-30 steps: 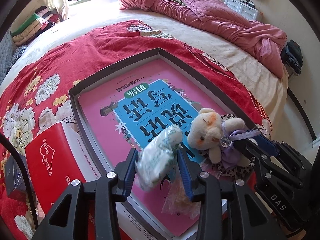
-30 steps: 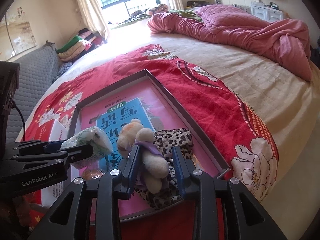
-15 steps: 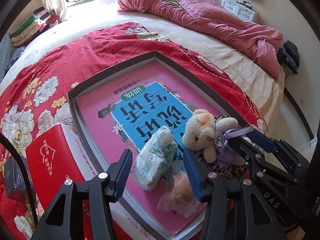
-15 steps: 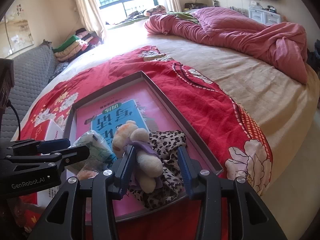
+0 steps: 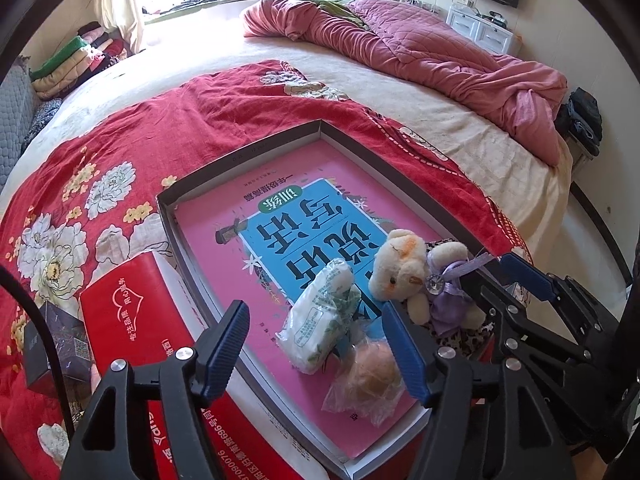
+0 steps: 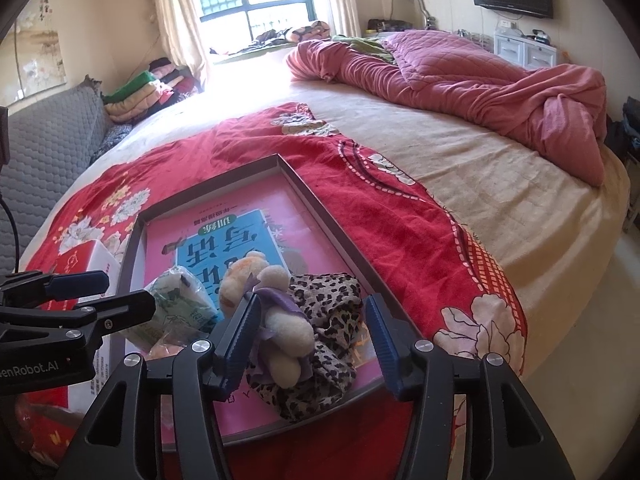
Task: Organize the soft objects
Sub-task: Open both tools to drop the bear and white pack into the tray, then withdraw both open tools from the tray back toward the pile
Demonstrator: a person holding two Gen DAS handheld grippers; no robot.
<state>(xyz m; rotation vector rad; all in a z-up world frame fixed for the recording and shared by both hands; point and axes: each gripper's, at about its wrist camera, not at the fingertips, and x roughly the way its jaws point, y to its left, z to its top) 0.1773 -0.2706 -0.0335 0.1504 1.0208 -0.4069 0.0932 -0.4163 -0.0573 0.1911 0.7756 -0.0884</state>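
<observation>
My left claw [image 5: 316,354] has its jaws opening, and the white packet [image 5: 316,316] lies between them, touching neither pad. The packet rests in the tray [image 5: 240,156], on the pink book [image 5: 224,236]. Its long axis runs from the near left up to the far right in the left view, one end toward me and the other toward the bear. Just beside its near end, close to my right-hand pad, sits a small bagged bun [image 5: 370,376].

My right claw [image 6: 308,330] is opening as well. The plush bear [image 6: 260,300] lies between its jaws, close against the left pad while the right pad stands clear of it, so nothing is clamped. The bear lies on its back on a leopard-print cloth [image 6: 328,320] in the near right corner of the tray, head away from me and feet toward the claw.

A second ago both claws were pinched on their things, the packet tilted and lifted in the left one. Now each thing rests free in the tray.

Outward from there, a red box [image 5: 132,320] lies left of the tray on the red flowered blanket [image 5: 160,128]. The bed [image 6: 500,200] stretches beyond, with a pink quilt [image 6: 460,76] bunched at its far side.
</observation>
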